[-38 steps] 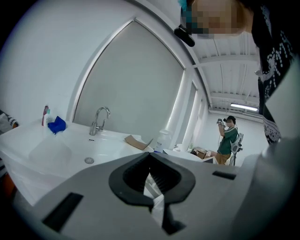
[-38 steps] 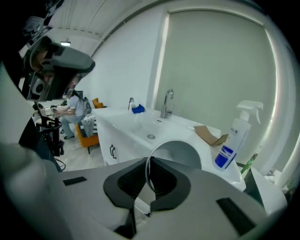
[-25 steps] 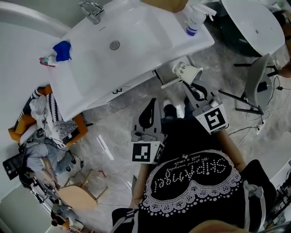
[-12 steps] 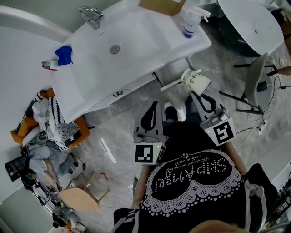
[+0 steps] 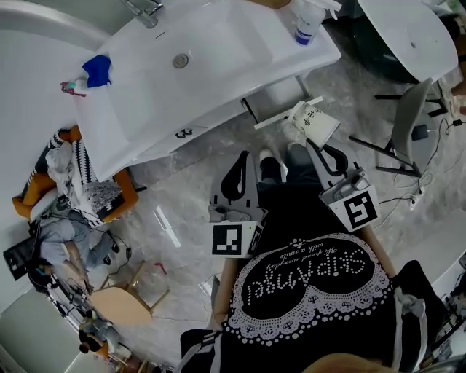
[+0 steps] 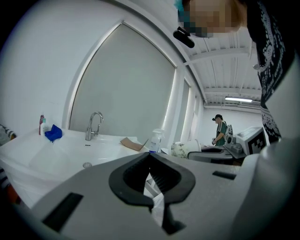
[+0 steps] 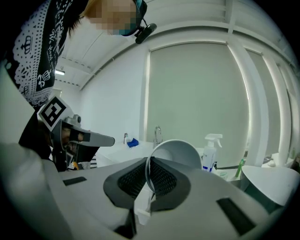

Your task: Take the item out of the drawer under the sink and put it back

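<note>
Having been taken out, it appears, the paper cup (image 7: 176, 152) is held by its rim in the clenched right tool (image 7: 149, 180), just in front of the sink (image 5: 218, 44). The left tool (image 6: 152, 187) is clenched on nothing. Putting the cup back is judged not yet done.

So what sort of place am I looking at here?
Probably a mock-up bathroom inside a studio or workshop: there is a white washbasin with a tap and a spray bottle, but loose cables and a chair sit on the floor beside it.
</note>
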`<state>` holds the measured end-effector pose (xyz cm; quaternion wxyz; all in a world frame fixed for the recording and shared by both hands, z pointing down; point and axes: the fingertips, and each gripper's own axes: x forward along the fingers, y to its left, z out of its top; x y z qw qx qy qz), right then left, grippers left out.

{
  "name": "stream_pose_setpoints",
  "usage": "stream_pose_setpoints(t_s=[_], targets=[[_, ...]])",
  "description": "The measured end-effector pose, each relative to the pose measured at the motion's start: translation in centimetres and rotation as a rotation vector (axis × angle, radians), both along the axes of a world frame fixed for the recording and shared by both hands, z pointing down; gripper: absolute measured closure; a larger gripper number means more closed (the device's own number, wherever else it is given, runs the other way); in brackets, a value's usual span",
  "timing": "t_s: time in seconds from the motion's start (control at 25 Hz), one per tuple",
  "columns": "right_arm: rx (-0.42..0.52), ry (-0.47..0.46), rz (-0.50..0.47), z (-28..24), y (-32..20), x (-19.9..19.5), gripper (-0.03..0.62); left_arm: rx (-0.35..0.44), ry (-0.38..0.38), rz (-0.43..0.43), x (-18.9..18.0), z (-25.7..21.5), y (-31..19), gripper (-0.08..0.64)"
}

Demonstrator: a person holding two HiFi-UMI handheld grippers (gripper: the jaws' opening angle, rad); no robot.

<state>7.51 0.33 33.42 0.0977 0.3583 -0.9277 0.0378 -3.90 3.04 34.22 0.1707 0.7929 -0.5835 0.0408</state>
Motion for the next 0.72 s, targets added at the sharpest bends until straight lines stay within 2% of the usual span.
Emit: stream_pose_setpoints(t_s=[0.12,0.48,0.72], targets=[[-0.003,-0.005,-0.02,0.0,-0.1,0.4,0.568,0.019,-0.002,-0.008,0.7,-0.4,-0.4,0.557],[-0.003,0.01,-0.068,-0.2,-0.4,1.9,0.568,0.004,0.016,-0.025,3.5,-0.5,-0.6,0.557],[-0.003,0.011,-0.129,-0.4,-0.5,3.1,0.568,0.01,0.002,-0.049,5.3,-1.1,-0.5,0.557]])
